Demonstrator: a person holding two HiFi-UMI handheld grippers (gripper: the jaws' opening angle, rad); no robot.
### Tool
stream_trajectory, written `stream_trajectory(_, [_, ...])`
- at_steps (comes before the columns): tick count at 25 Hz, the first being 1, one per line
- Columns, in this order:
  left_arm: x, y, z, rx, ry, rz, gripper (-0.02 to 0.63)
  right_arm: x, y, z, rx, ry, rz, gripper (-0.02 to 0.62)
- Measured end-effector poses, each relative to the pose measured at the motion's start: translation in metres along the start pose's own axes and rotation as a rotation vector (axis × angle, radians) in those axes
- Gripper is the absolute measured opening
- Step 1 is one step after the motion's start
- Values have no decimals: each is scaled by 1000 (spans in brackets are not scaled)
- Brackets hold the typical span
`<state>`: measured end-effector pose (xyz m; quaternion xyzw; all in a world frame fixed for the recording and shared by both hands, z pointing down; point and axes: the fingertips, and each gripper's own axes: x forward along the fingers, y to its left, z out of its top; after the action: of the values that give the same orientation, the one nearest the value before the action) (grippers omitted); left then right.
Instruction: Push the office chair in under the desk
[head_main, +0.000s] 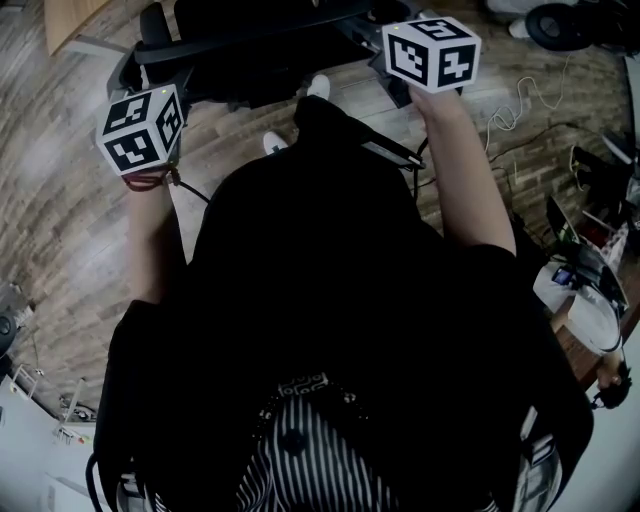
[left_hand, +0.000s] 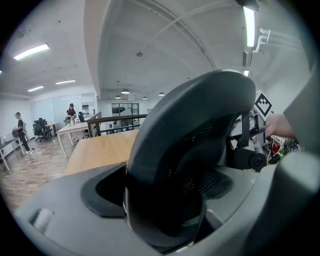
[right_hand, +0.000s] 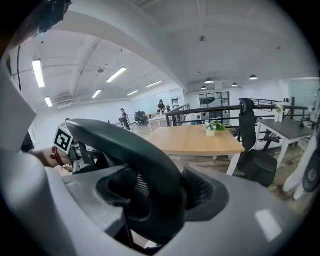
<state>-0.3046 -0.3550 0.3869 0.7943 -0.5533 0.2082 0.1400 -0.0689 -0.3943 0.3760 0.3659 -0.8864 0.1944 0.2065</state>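
The left hand-held gripper (left_hand: 160, 189) has its jaws set wide around the upper edge of the black mesh-backed office chair (left_hand: 200, 115), and the dark backrest fills the gap so that both pads lie against it. The right hand-held gripper (right_hand: 160, 195) is much the same: its jaws are spread almost fully and the curved rim of the backrest runs between them, close against the pads. Each one's black-and-white marker cube stands out in the head view, one at the left edge and one at the upper right, with the person's bare forearms reaching up to them from a black top. The chair sits at the top centre of that view, on the grey-brown plank floor (head_main: 60, 220). Beyond the backrest lies the light wooden bench (right_hand: 195, 140) on white legs; in the right gripper view a small green plant in a white pot (right_hand: 212, 128) stands on it, and a second black chair (right_hand: 250, 150) waits at its right end. Thin white cables (head_main: 520, 110) trail over the floor at the upper right. Far back on the left of the left gripper view, two people (left_hand: 20, 132) stand among other desks.
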Motion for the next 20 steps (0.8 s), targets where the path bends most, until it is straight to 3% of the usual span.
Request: stream_trajectory(20, [43, 22, 21, -20, -1, 63, 428, 43, -38, 32, -27, 21, 55, 287])
